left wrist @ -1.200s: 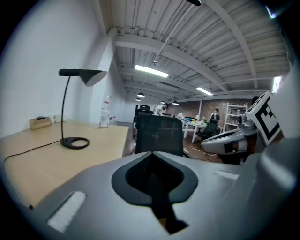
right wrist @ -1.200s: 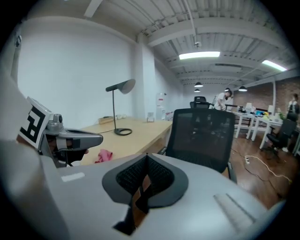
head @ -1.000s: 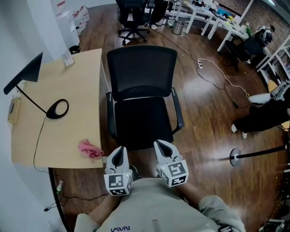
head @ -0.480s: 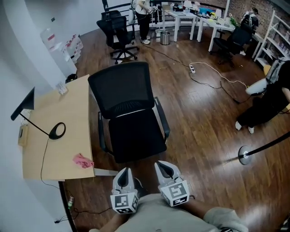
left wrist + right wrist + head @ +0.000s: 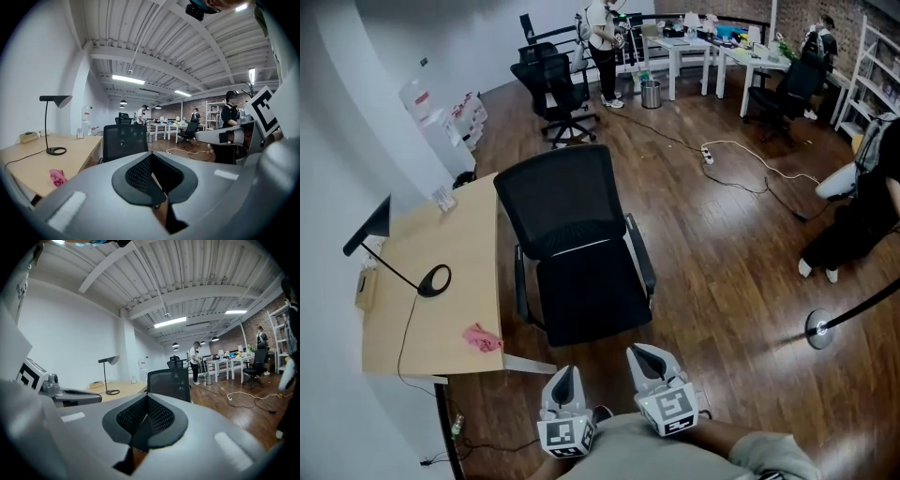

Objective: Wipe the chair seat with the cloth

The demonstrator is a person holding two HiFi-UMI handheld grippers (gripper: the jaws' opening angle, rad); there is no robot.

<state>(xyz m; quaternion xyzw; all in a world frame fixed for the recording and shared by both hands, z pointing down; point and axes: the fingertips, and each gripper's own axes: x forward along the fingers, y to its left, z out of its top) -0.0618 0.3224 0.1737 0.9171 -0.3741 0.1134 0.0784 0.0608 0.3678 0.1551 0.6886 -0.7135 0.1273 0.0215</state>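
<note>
The black office chair's seat [image 5: 592, 292] is in the middle of the head view, facing me, its mesh backrest [image 5: 558, 202] behind it. The pink cloth [image 5: 482, 338] lies crumpled near the front right corner of the wooden desk [image 5: 459, 248], left of the chair; it also shows in the left gripper view [image 5: 57, 176]. My left gripper [image 5: 565, 373] and right gripper [image 5: 638, 353] are side by side close to my body, short of the seat's front edge, both shut and holding nothing. The chair stands ahead of each gripper [image 5: 124, 140] [image 5: 169, 383].
A black desk lamp [image 5: 432, 279] and its cord are on the desk. A stanchion base [image 5: 821, 328] and a crouching person [image 5: 862, 211] are at the right. A cable and power strip [image 5: 709, 152] lie on the wood floor. Another chair [image 5: 548, 80], white tables and people are at the back.
Both grippers have drawn back from the seat's front edge toward my body, leaving bare floor between. The view has pulled back and shows more of the room.
</note>
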